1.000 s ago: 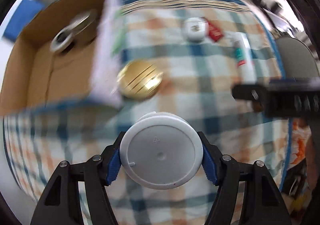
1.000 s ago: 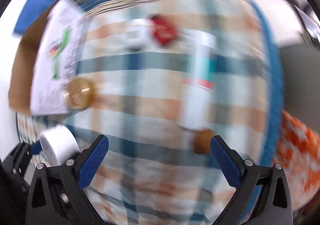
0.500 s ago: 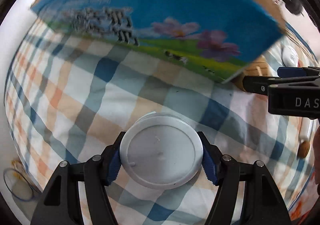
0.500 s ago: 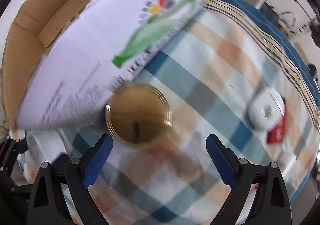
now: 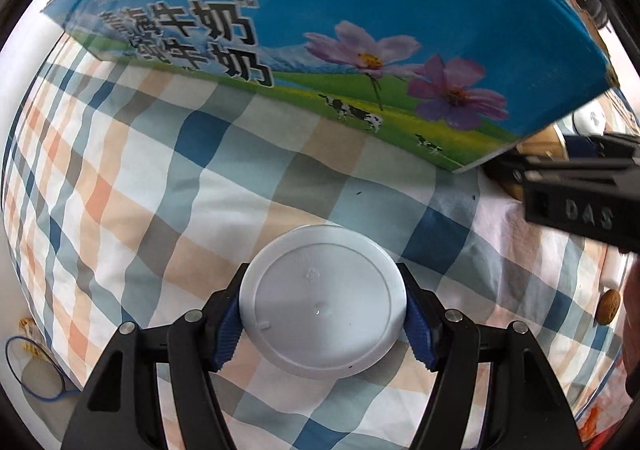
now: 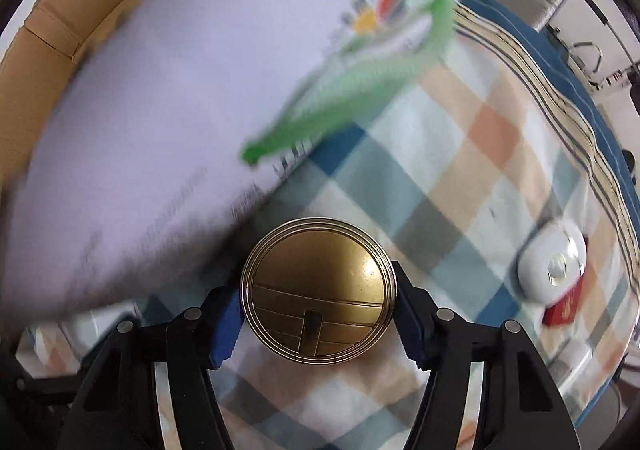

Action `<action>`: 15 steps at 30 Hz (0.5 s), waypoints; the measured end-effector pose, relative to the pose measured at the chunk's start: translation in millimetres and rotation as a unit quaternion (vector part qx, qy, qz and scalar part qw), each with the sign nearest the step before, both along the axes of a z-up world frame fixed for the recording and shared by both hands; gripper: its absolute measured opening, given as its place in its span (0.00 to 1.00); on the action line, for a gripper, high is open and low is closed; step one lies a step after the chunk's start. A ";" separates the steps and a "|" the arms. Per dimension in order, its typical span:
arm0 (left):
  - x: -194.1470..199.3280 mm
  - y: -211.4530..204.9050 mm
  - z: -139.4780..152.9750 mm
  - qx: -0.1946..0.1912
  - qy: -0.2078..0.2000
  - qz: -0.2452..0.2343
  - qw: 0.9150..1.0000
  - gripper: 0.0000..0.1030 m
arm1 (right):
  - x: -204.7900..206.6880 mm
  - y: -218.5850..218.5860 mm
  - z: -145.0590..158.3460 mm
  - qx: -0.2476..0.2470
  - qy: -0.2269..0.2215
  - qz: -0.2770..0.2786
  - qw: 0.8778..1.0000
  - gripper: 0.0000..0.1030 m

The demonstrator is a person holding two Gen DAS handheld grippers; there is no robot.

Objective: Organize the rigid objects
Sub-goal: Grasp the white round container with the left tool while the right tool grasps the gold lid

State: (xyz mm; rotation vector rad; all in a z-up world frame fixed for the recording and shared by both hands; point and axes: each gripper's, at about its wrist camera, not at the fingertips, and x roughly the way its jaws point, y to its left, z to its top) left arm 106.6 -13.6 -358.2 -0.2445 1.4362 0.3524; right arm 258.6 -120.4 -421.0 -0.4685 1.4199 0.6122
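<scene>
My left gripper (image 5: 323, 324) is shut on a white round plastic container (image 5: 322, 302), lid toward the camera, held just above the checked cloth. My right gripper (image 6: 318, 304) has closed around a gold round tin (image 6: 318, 290), with both blue pads against its rim. The right gripper's black body (image 5: 576, 193) also shows at the right edge of the left wrist view. A cardboard box with a blue milk-carton print (image 5: 320, 37) stands right behind both; its white side flap (image 6: 168, 101) and brown inside (image 6: 36, 65) show in the right wrist view.
A white round device (image 6: 554, 264) and a red packet (image 6: 566, 308) lie on the checked cloth (image 6: 460, 177) at the right. A small brown nut-like object (image 5: 608, 312) lies at the right edge. A blue cord (image 5: 36, 374) lies beyond the cloth's left edge.
My right gripper has moved in on the gold tin and shut on it. My left gripper has kept hold of the white container and has come a little closer to the box.
</scene>
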 end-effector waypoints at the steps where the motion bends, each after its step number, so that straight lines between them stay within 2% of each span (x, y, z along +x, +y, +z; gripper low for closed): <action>1: 0.5 -3.0 0.8 -0.001 0.000 -0.003 1.000 0.64 | -3.8 -8.4 0.0 -0.004 0.004 -0.008 1.000 0.66; 7: 6.1 -23.0 -0.3 -0.005 0.006 -0.041 0.999 0.64 | -41.5 -84.8 -2.3 -0.035 0.040 -0.095 0.994 0.66; 11: 3.4 -41.4 -3.1 -0.008 0.012 -0.075 0.997 0.64 | -75.3 -150.2 -13.3 -0.040 0.095 -0.196 0.975 0.66; 15: 7.2 -64.7 -6.2 -0.003 0.017 -0.108 0.994 0.64 | -87.6 -185.3 -16.4 0.005 0.091 -0.268 0.959 0.66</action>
